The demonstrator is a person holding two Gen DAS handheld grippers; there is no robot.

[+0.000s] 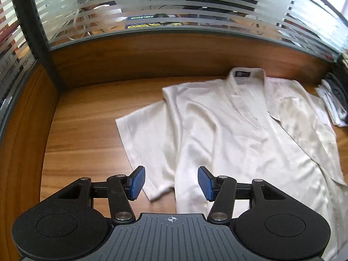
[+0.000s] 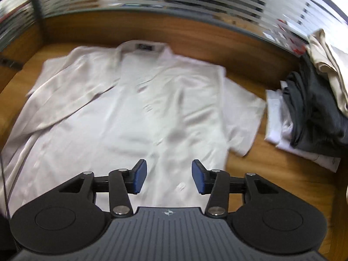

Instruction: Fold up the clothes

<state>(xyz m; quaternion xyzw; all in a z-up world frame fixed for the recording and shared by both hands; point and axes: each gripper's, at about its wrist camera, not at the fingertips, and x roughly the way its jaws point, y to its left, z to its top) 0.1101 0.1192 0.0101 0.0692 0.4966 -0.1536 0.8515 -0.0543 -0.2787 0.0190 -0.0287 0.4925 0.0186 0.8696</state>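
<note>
A cream short-sleeved shirt (image 1: 228,130) lies flat and face up on the wooden desk (image 1: 87,119), collar toward the far wall. Its right side is folded over the front in the left wrist view. My left gripper (image 1: 171,183) hovers open above the shirt's near left sleeve and side edge, nothing between its blue pads (image 1: 137,182). In the right wrist view the same shirt (image 2: 130,113) spreads across the desk, slightly blurred. My right gripper (image 2: 169,177) is open over the shirt's lower front, near a small white tag (image 2: 180,186).
A pile of clothes (image 2: 308,108), dark grey, white and beige, sits at the desk's right end (image 2: 261,174). A wooden back panel (image 1: 174,54) with striped frosted glass (image 1: 152,10) above it closes off the far side and the left. Bare wood lies left of the shirt.
</note>
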